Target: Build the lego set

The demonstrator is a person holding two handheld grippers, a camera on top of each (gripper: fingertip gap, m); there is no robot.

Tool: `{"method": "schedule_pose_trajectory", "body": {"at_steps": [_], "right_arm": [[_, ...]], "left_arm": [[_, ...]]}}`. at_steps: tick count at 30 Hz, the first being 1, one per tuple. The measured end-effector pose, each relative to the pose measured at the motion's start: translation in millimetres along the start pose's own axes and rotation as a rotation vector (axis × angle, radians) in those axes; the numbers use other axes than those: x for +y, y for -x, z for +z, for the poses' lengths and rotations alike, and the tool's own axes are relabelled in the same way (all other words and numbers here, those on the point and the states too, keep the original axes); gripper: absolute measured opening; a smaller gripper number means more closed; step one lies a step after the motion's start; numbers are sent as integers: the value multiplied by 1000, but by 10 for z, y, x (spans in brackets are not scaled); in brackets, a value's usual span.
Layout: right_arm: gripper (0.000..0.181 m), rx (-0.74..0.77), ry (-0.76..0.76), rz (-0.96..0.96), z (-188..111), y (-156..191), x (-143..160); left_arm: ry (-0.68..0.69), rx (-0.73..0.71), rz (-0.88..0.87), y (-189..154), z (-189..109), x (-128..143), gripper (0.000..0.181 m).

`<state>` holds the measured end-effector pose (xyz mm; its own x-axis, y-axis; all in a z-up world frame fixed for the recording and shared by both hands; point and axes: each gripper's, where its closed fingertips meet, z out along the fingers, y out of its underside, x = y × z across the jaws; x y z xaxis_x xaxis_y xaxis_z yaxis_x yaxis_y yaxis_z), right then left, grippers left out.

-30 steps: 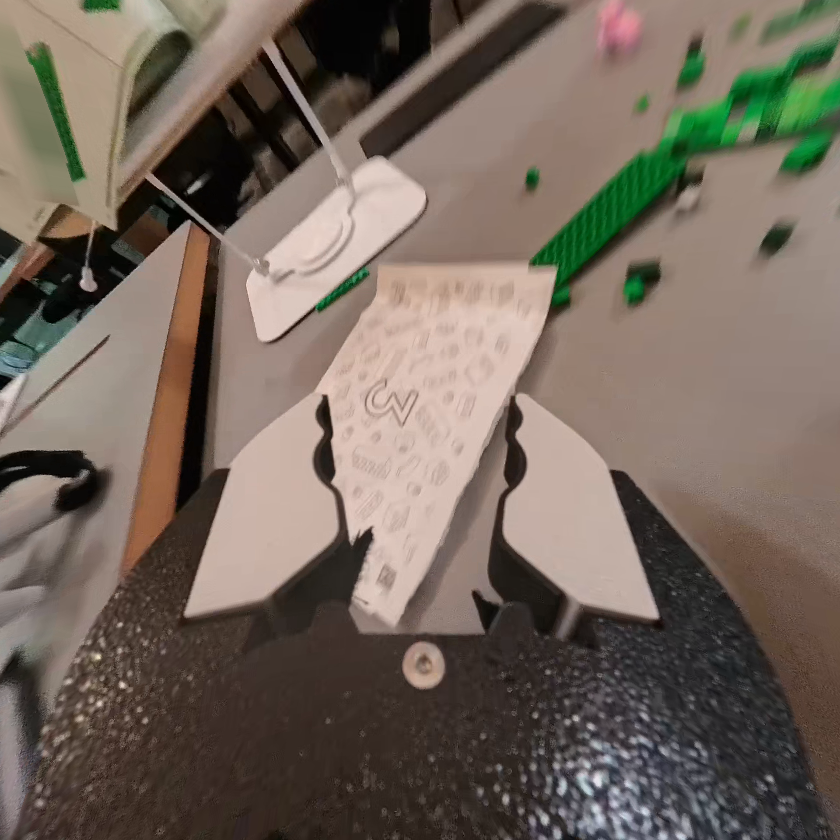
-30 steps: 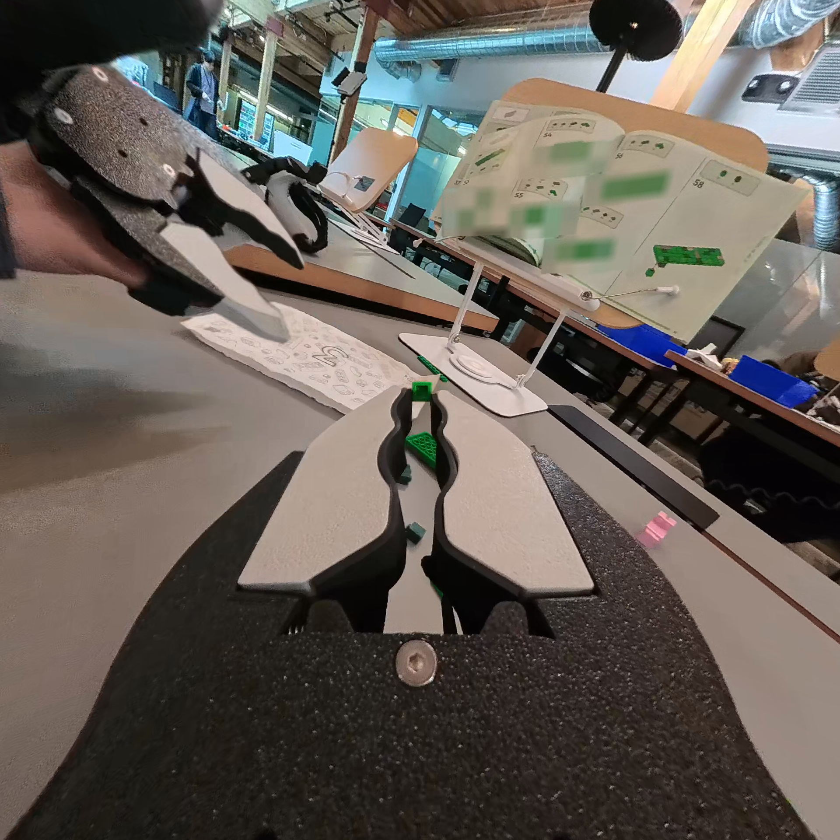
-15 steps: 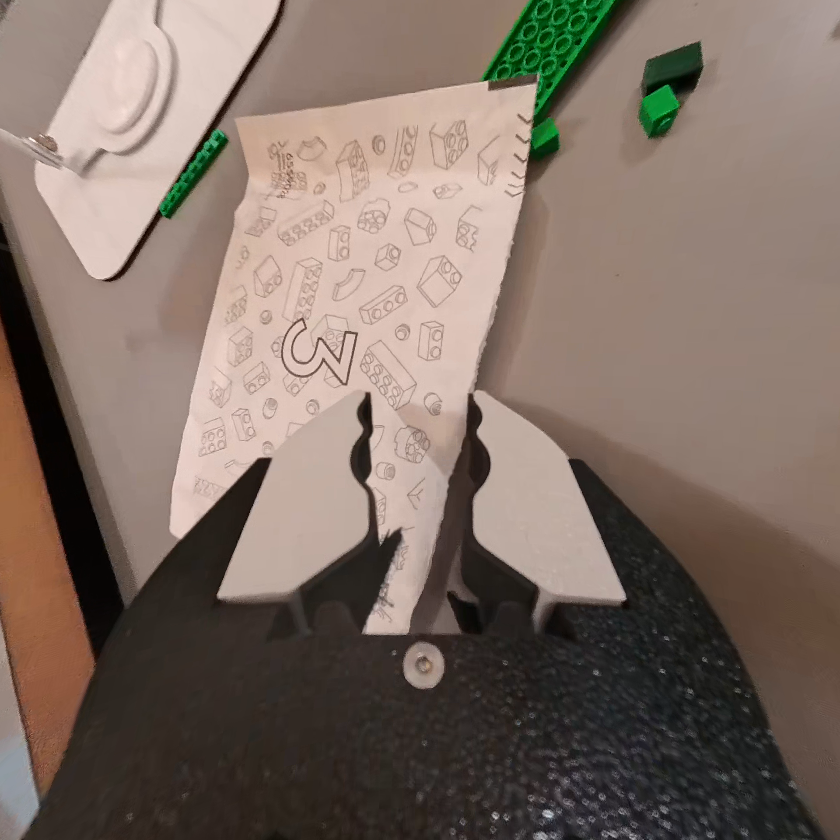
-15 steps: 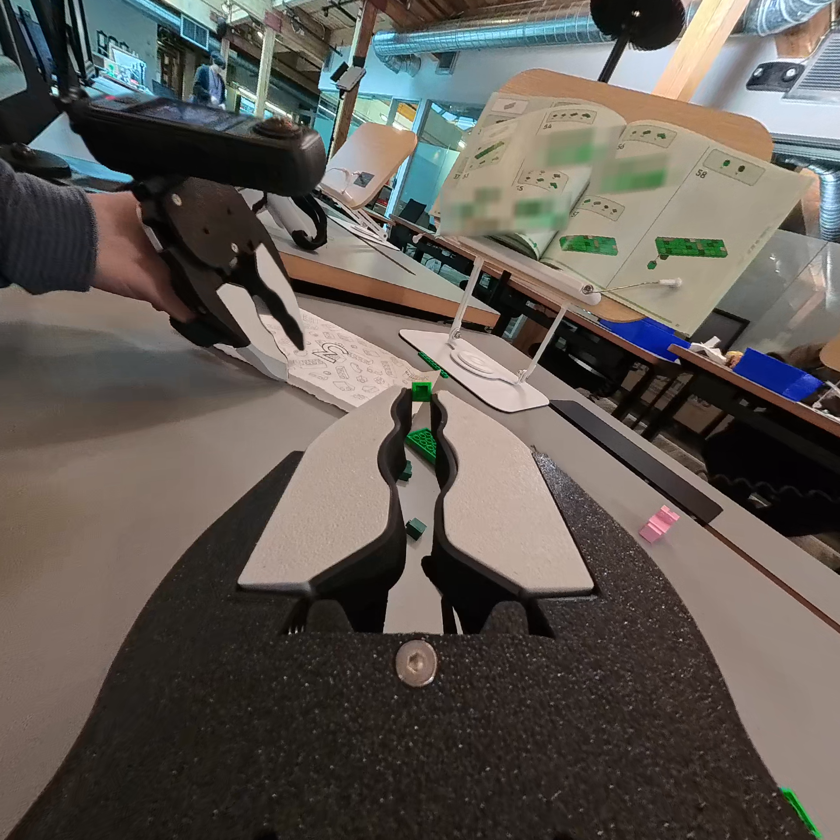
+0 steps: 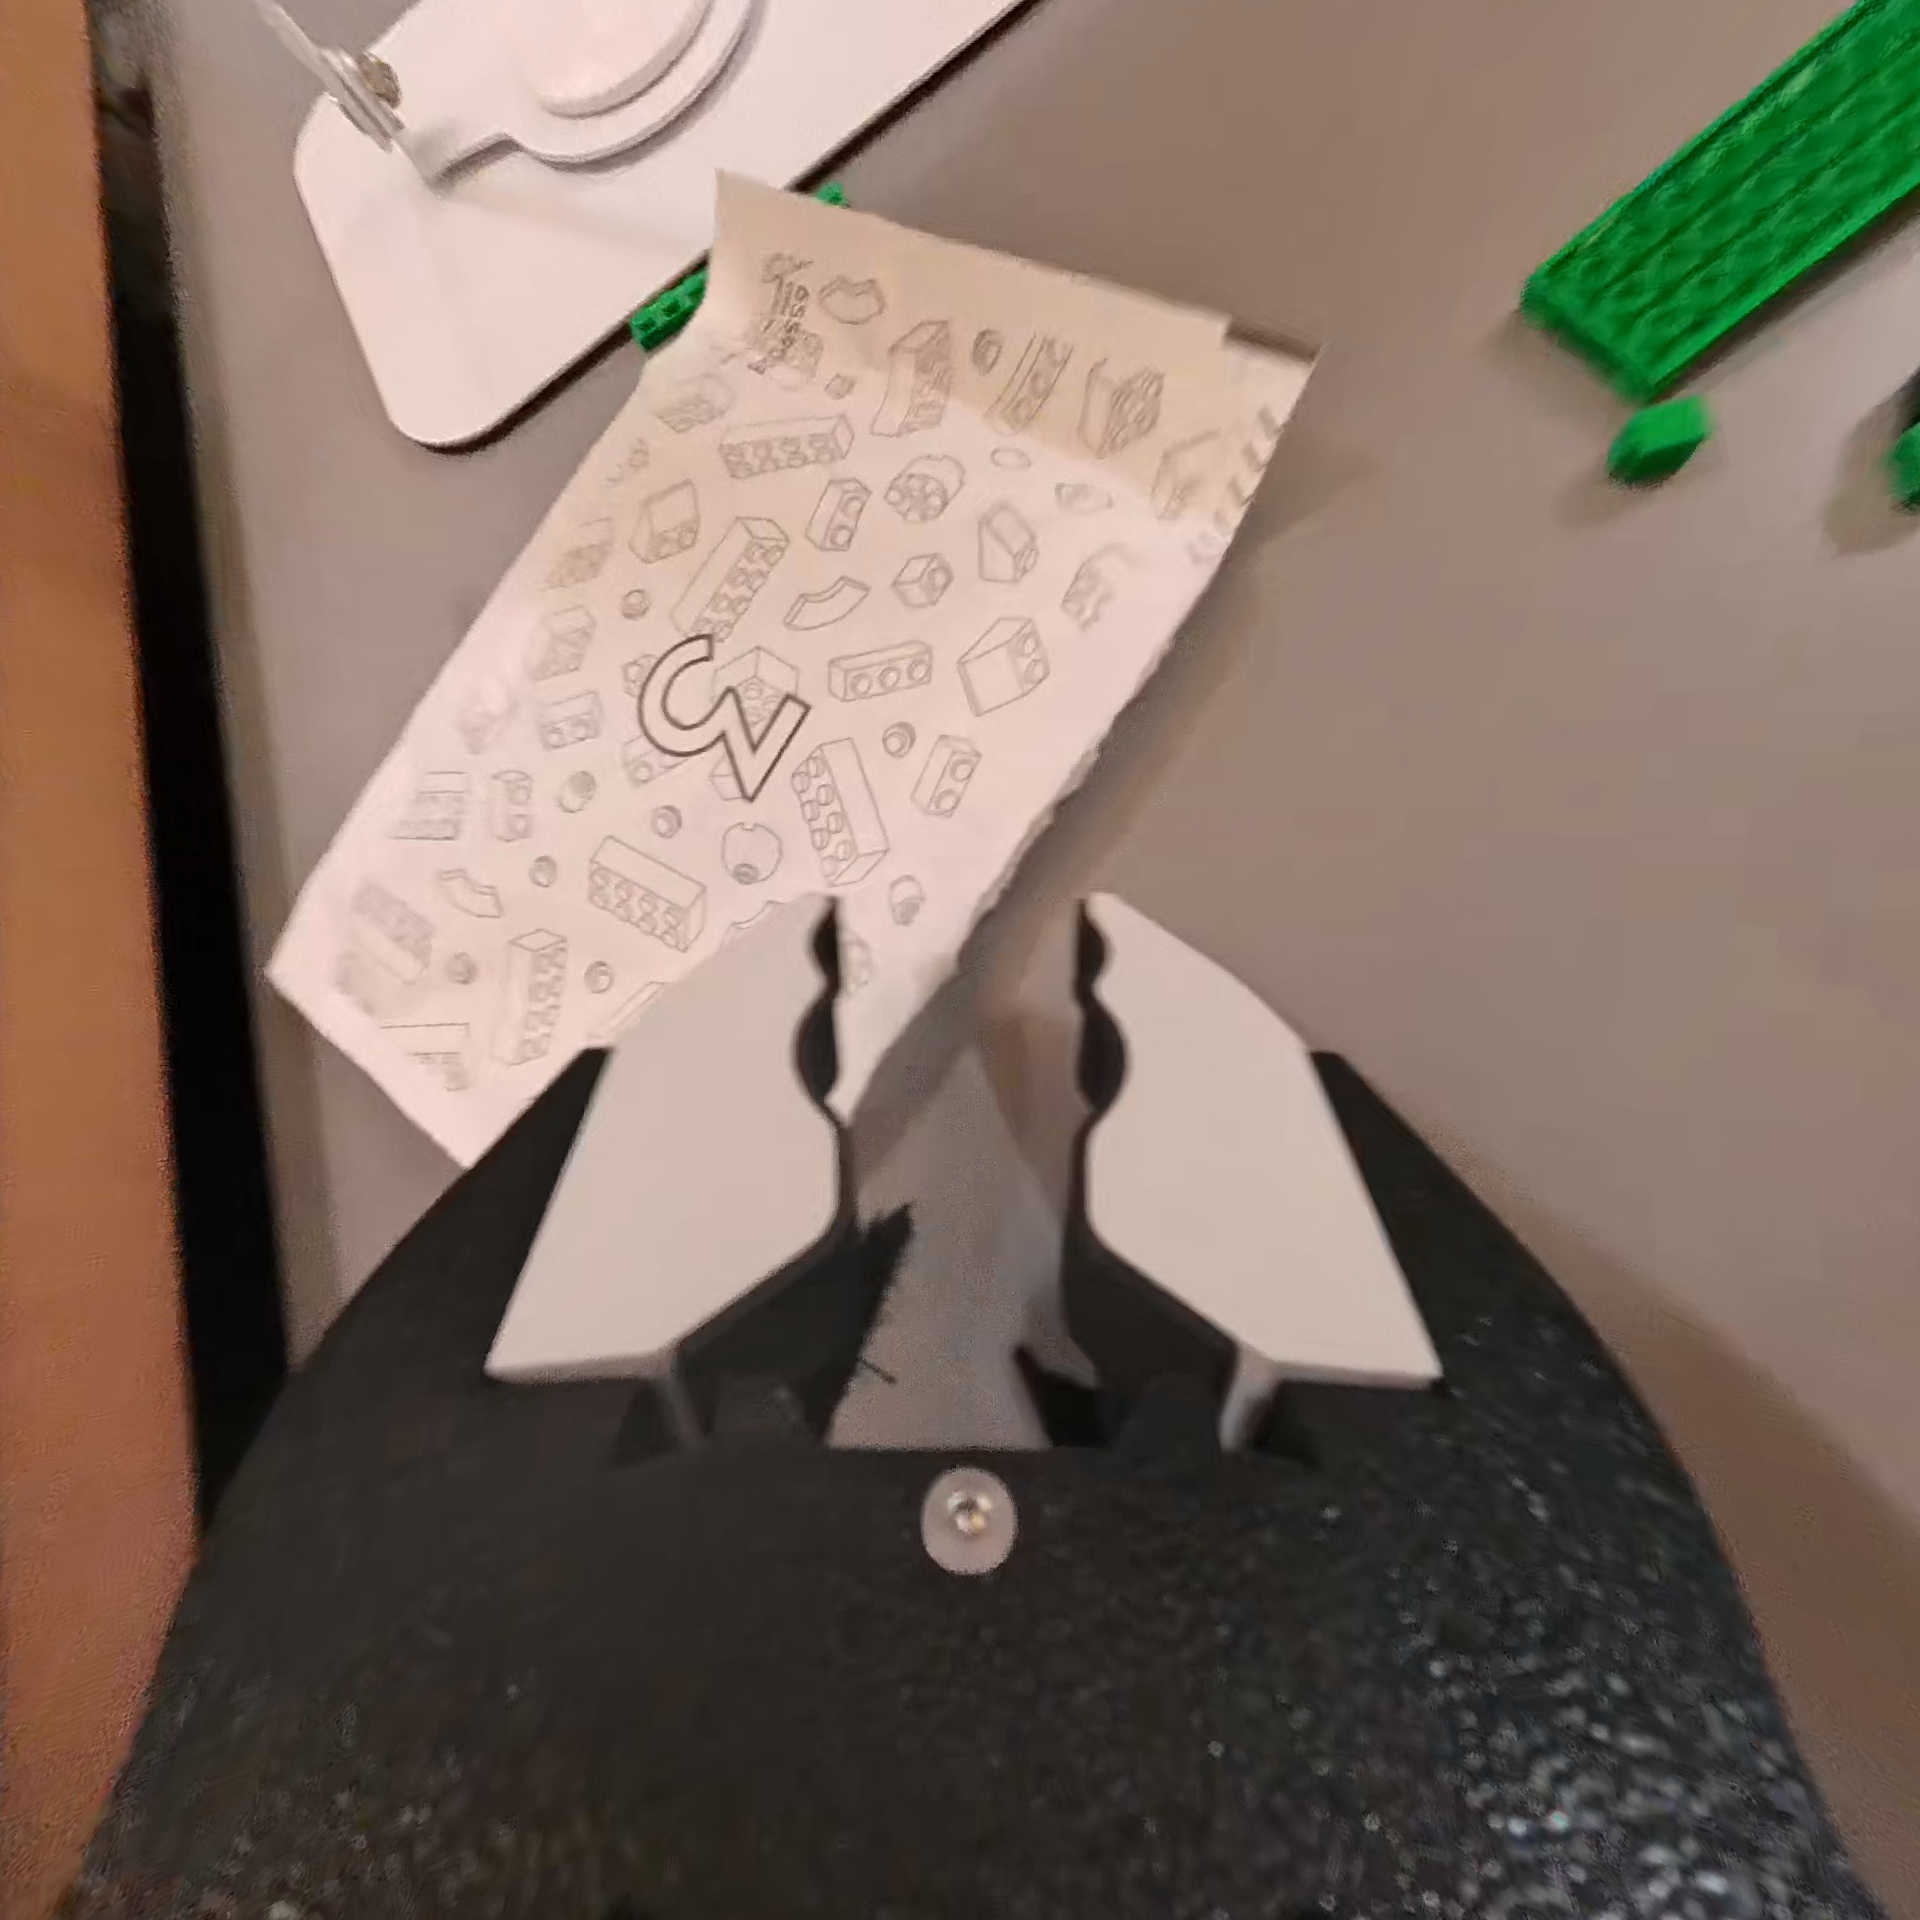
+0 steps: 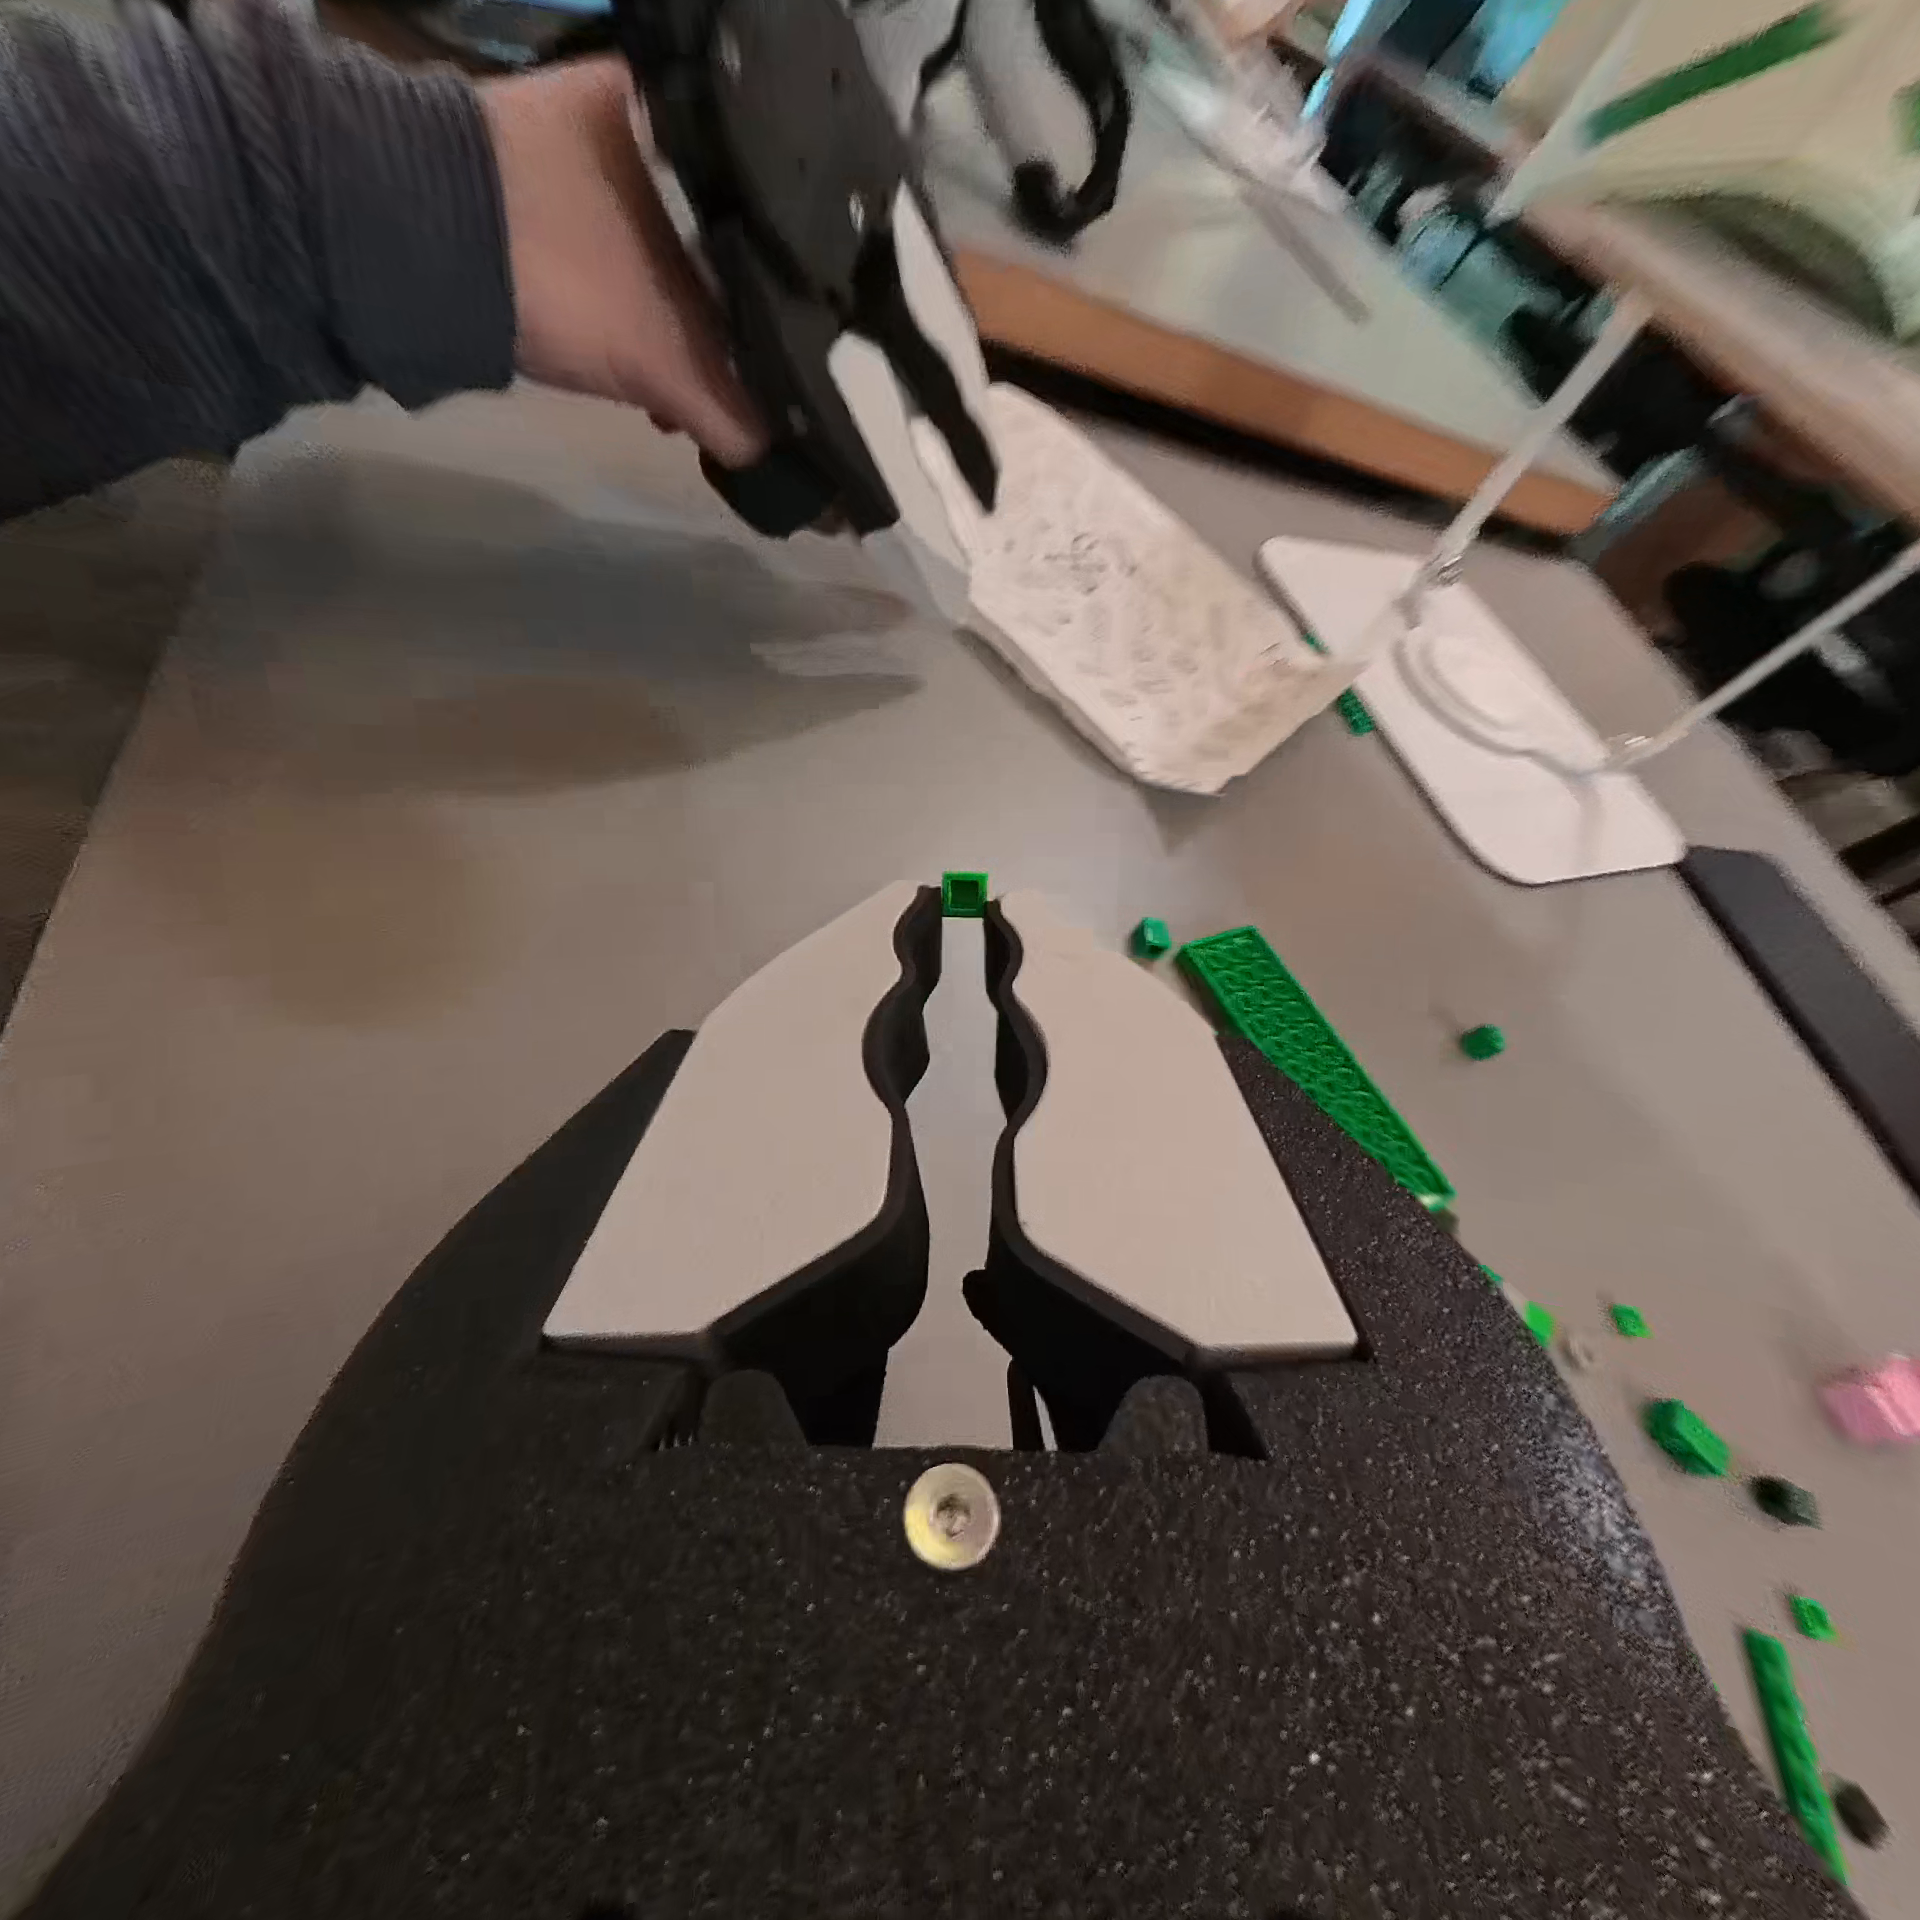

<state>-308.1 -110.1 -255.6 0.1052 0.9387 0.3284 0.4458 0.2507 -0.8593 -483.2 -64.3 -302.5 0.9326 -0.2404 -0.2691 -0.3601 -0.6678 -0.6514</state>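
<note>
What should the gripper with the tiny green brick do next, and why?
Probably carry it toward the long green plate and press it on: the right gripper is shut on the small green brick, above the bare table, not yet over the plate.

Your left gripper (image 5: 956,925) covers the paper bag's (image 5: 790,665) near corner, so whether its jaws touch the paper can't be told. The green plate (image 5: 1725,239) and white stand base (image 5: 540,208) run off the top edge. Right view: the far booklet (image 6: 1725,135) is blurred.
</note>
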Motion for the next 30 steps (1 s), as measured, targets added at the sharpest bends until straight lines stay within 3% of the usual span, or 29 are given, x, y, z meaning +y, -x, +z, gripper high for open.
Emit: {"method": "schedule_pose_trajectory", "body": {"at_steps": [1,4,9,14,21,25,30], "right_arm": [[8,-30,32,12,75,18,14],[8,-100,139,3,281,74,93],[8,-195,331,-23,454,126,332],[9,-274,339,-7,492,187,414],[19,-305,326,6,515,223,461],[25,-204,207,55,394,22,274],[28,115,-72,201,-117,-705,63]], "left_arm": [[-26,29,-41,-32,-42,-38,59],[-125,48,-154,-6,-181,-251,79],[-396,-85,-206,146,-252,-826,73],[-574,-175,-215,218,-108,-1167,70],[-648,-217,-180,226,43,-1325,69],[-691,-210,-183,187,44,-1276,70],[-717,-130,-229,143,19,-1244,70]]}}
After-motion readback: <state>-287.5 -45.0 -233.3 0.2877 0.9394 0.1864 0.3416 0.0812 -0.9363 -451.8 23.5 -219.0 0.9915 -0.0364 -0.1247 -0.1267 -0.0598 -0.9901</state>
